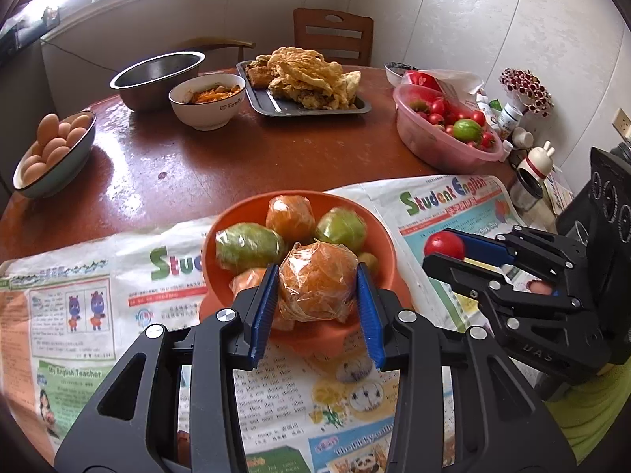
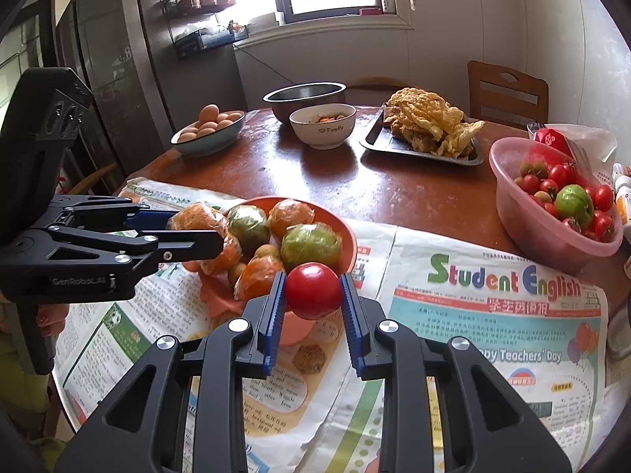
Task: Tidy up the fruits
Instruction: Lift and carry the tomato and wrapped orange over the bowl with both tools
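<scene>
While the left gripper [image 1: 318,289] clamps a wrapped orange [image 1: 317,280] above the orange bowl [image 1: 384,236] and the right gripper [image 2: 313,295] clamps a tomato [image 2: 313,289] near the table's front edge, sorting is under way, and each fruit probably next needs carrying to its own container.
</scene>
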Demonstrator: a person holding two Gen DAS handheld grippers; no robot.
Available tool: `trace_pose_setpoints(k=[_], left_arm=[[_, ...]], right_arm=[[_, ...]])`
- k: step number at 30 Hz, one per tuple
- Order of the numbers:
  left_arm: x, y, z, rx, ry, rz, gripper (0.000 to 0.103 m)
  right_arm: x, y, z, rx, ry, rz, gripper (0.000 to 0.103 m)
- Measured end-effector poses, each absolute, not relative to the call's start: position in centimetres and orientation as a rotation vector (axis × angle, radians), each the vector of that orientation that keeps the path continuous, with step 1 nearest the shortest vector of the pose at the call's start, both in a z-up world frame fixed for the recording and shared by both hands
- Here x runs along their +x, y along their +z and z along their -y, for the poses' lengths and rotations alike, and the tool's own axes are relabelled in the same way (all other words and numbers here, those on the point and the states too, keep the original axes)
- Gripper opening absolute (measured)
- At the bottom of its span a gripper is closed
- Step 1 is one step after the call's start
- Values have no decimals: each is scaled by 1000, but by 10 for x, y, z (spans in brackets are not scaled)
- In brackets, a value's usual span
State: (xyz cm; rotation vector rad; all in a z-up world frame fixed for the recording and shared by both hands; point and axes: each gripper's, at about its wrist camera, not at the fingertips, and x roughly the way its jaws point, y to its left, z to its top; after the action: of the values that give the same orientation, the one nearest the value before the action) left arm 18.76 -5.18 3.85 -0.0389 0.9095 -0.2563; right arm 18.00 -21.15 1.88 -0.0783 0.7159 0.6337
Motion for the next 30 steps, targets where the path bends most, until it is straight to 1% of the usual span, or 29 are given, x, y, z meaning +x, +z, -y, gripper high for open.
trace_pose_setpoints(k=[17, 30], left_arm=[[229, 29, 62, -12, -268, -960, 30], [238, 14, 59, -15, -261, -991, 30]], right_arm=[[203, 8, 203, -79, 640, -754, 26], [218, -2, 193, -95, 646, -784, 26]])
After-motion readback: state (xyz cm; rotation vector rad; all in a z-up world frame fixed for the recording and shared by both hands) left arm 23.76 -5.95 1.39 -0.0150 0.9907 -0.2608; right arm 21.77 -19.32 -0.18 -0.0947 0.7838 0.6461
